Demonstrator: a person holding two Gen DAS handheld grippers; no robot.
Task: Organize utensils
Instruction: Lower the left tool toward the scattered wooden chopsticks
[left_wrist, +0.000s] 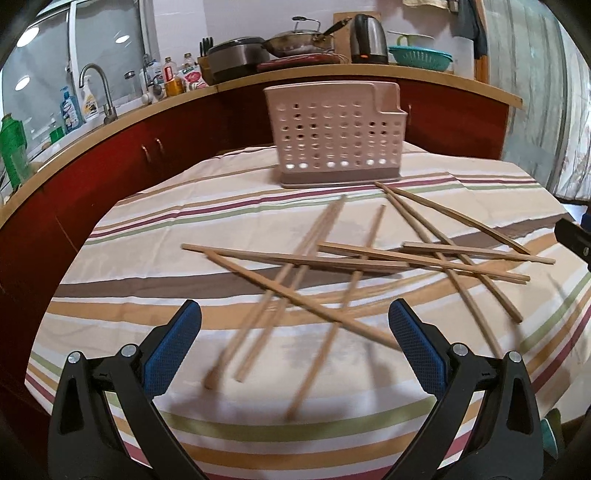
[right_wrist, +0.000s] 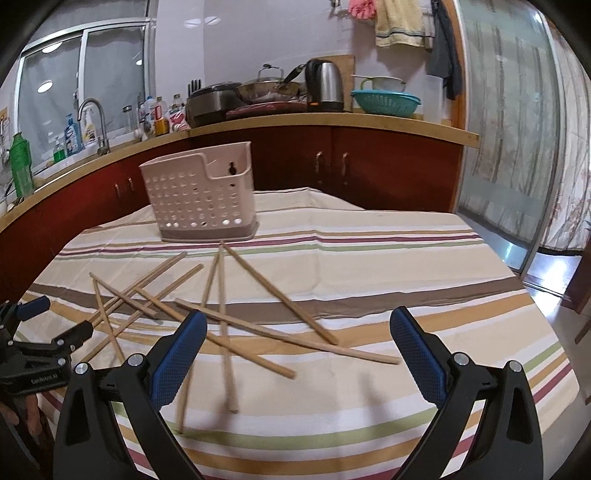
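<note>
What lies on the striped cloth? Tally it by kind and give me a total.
Wooden chopsticks: 10, loose and crossed over one another, so the overlap makes this count slightly uncertain
Perforated utensil holder: 1, upright behind them, nothing showing in it
Total: 11

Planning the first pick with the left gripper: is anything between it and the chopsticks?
Nothing visible. The left gripper hangs open over the scattered chopsticks on the striped tablecloth; the perforated utensil holder stands beyond them.
</note>
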